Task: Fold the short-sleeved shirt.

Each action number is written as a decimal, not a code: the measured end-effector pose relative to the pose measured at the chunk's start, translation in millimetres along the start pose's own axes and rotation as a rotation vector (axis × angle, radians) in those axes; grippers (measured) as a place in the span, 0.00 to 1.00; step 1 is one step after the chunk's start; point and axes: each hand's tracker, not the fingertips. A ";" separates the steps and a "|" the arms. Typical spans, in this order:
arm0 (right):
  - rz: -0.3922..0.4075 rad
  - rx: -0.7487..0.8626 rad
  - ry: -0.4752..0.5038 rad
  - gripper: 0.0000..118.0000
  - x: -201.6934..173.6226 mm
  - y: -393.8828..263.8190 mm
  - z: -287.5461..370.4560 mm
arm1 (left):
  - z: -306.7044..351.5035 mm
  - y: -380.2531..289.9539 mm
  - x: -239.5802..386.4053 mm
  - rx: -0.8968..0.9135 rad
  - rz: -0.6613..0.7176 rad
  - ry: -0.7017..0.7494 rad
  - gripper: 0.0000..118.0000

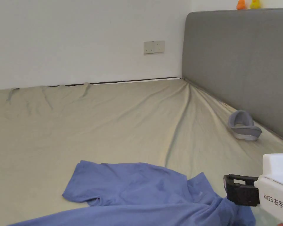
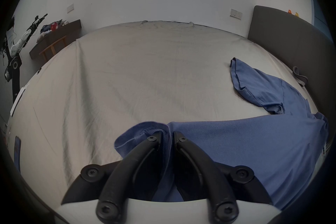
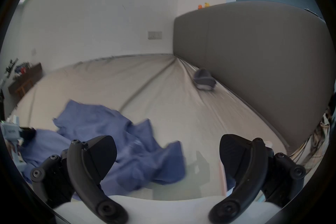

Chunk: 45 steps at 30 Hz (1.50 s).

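Note:
A blue short-sleeved shirt (image 1: 132,191) lies crumpled on the beige bed sheet (image 1: 108,123), near the front edge. In the left gripper view my left gripper (image 2: 168,137) is shut on a fold of the blue shirt (image 2: 236,142) at its hem edge, cloth pinched between both jaws. My right gripper (image 3: 167,153) stands wide open above the sheet, just right of the blue shirt (image 3: 112,138), holding nothing. In the head view the right gripper (image 1: 230,189) reaches in from the lower right, at the shirt's right edge. The left gripper (image 3: 12,132) appears at the far left of the right gripper view.
A grey headboard (image 1: 241,64) runs along the bed's right side. A grey curved object (image 1: 244,125) lies beside it. A white wall with a socket plate (image 1: 154,47) backs the bed. A dark bench (image 2: 54,37) with clutter stands beyond the bed's far left.

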 end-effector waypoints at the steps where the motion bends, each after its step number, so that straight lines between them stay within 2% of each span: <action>1: 0.019 -0.048 -0.010 0.97 3.9 -4.2 -9.3 | 1.6 -0.8 2.0 0.002 -0.005 0.004 0.08; 3: 0.040 -0.123 -0.011 0.97 10.9 -13.2 -28.6 | 3.4 -1.6 4.4 0.004 -0.011 0.009 0.08; 4: 0.016 -0.145 -0.002 0.97 16.2 -19.4 -36.9 | 4.1 -1.1 4.0 0.006 -0.016 0.011 0.08; 8: -0.149 -0.249 0.078 0.96 37.4 -39.6 -73.4 | 6.1 -0.7 -4.9 0.015 0.016 -0.023 0.08; 10: -0.217 -0.302 0.114 0.90 42.9 -49.0 -94.9 | 6.0 0.6 -13.1 0.014 0.061 -0.065 0.08; 12: -0.171 -0.330 0.148 0.65 37.4 -52.9 -105.6 | 5.7 2.4 -18.6 0.016 0.087 -0.085 0.08; 15: -0.155 -0.272 0.222 0.13 16.1 -51.1 -95.9 | 12.1 2.4 -18.6 0.051 0.094 -0.114 0.08; 16: -0.165 -0.254 0.255 0.09 12.3 -49.3 -94.0 | 14.9 2.9 -17.5 0.078 0.101 -0.164 0.08; 17: -0.160 -0.240 0.268 0.09 8.5 -47.4 -92.4 | 17.5 4.0 -15.8 0.092 0.108 -0.196 0.08; 19: -0.098 -0.167 0.205 0.07 -1.0 -40.2 -85.2 | 22.1 8.2 -11.1 0.117 0.160 -0.212 0.08; 20: -0.084 -0.120 0.204 0.07 -3.4 -37.4 -77.8 | 21.9 10.9 -10.5 0.130 0.200 -0.210 0.07; 22: -0.107 -0.047 0.232 0.07 -4.6 -26.6 -61.5 | 28.3 18.8 -9.4 0.147 0.242 -0.238 0.07; 24: -0.112 0.049 0.224 0.07 -3.5 -11.8 -41.2 | 45.6 28.3 -7.5 0.240 0.232 -0.245 0.07; 26: -0.096 0.110 0.225 0.07 2.2 8.7 -27.2 | 68.2 43.5 -8.1 0.285 0.256 -0.261 0.07; 30: -0.122 0.272 0.270 0.07 11.5 51.2 14.9 | 132.0 72.0 -10.8 0.452 0.250 -0.292 0.07; 32: -0.110 0.397 0.236 0.07 18.0 69.9 42.1 | 166.0 83.7 -14.2 0.494 0.261 -0.259 0.07; 33: -0.136 0.374 0.231 0.07 23.2 79.2 54.3 | 185.0 88.7 -18.3 0.526 0.272 -0.261 0.04; 34: -0.123 0.480 0.214 0.07 29.6 86.4 67.8 | 203.5 92.1 -22.0 0.576 0.281 -0.247 0.02; 35: -0.122 0.499 0.216 0.07 35.6 94.0 77.9 | 223.1 94.6 -25.1 0.628 0.296 -0.206 0.02; 36: -0.180 0.452 0.225 0.07 43.0 99.2 87.3 | 242.7 97.5 -29.9 0.673 0.281 -0.195 0.02; 37: -0.130 0.527 0.208 0.07 47.4 105.6 98.9 | 257.9 100.7 -32.5 0.673 0.267 -0.225 0.02; 38: -0.117 0.518 0.199 0.07 48.6 107.5 108.2 | 271.9 102.4 -32.4 0.675 0.270 -0.208 0.01; 41: -0.036 0.631 0.107 0.07 54.5 116.6 137.9 | 308.4 105.2 -29.4 0.720 0.209 -0.115 0.01; 43: -0.107 0.610 0.138 0.07 63.8 116.9 150.6 | 329.4 104.2 -24.1 0.750 0.147 -0.083 0.00; 44: -0.069 0.663 0.128 0.07 65.3 119.2 159.2 | 335.8 103.2 -19.9 0.763 0.128 -0.030 0.00; 45: -0.085 0.635 0.119 0.07 66.3 121.0 166.1 | 341.1 102.9 -14.2 0.772 0.084 0.022 0.00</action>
